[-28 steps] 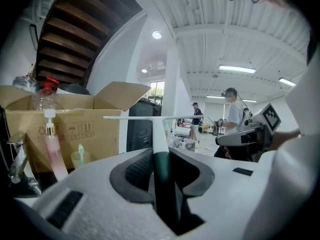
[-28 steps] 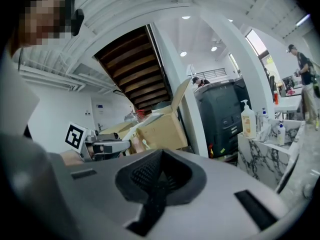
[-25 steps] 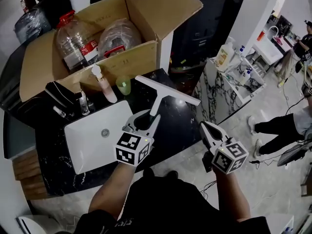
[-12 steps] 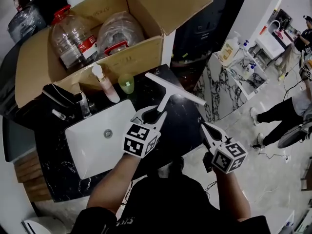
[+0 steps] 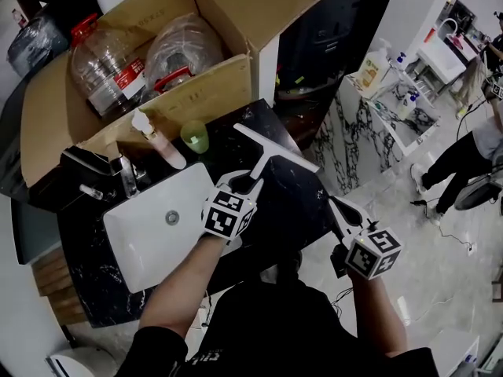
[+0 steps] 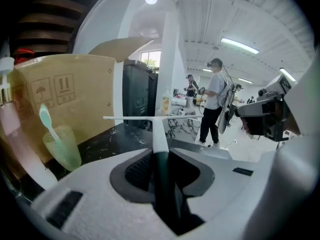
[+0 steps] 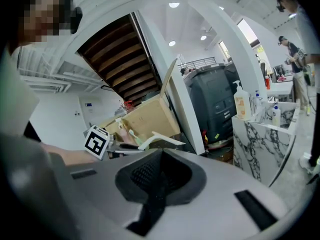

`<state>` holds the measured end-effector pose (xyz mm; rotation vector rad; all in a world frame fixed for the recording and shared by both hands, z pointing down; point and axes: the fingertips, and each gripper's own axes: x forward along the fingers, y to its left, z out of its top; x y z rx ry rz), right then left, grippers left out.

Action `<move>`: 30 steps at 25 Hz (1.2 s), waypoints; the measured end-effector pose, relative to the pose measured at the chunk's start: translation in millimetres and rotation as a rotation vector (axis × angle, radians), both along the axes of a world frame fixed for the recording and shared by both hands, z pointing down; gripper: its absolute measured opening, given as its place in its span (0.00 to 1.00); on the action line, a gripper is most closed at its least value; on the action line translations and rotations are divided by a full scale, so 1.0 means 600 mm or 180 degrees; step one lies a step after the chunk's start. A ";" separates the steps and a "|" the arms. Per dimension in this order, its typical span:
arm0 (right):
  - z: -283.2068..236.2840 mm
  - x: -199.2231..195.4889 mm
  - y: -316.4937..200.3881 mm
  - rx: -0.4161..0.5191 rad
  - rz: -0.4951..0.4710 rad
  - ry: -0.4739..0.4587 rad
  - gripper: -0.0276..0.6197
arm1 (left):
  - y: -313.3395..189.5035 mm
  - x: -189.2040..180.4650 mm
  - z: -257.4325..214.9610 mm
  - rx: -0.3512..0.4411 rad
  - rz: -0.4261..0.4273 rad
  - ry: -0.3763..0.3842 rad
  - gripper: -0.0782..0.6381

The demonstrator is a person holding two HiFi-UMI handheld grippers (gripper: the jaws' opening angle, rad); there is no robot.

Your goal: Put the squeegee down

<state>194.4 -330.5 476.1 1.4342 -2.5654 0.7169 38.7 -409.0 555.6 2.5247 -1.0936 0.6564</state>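
**Light and picture quality**

Bright, even light from a round white ceiling lamp [image 6: 151,0] and long ceiling strip lights [image 6: 239,45]. White rectangular basin [image 5: 140,246] nearly blown out. Fisheye bending throughout; dark corners in both gripper views. White plastic left gripper [image 6: 161,153] soft, too near the lens.

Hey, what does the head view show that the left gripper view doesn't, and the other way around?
Head view only: the white sink, the tap behind it, and the right gripper, which is empty. Left gripper view only: the ceiling lights and a close look at the left gripper clamped on the dark handle of the squeegee. Both: the squeegee, the box, the green cup and the pink pump bottle.
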 end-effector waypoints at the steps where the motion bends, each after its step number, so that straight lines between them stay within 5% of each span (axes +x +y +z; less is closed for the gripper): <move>1: 0.003 0.002 -0.001 -0.0015 -0.0005 -0.0007 0.05 | -0.005 0.001 0.011 -0.0047 0.0000 -0.0024 0.25; 10: 0.021 0.035 0.008 -0.0120 0.0013 0.0018 0.05 | -0.039 0.030 0.077 -0.0230 0.0081 -0.0276 0.25; 18: 0.034 0.047 0.017 -0.0200 -0.0024 0.0011 0.05 | -0.071 0.036 0.118 -0.0294 0.0487 -0.0762 0.25; 30: 0.045 0.060 0.021 -0.0262 -0.0043 0.0003 0.05 | -0.089 0.023 0.159 -0.0453 0.0588 -0.0821 0.26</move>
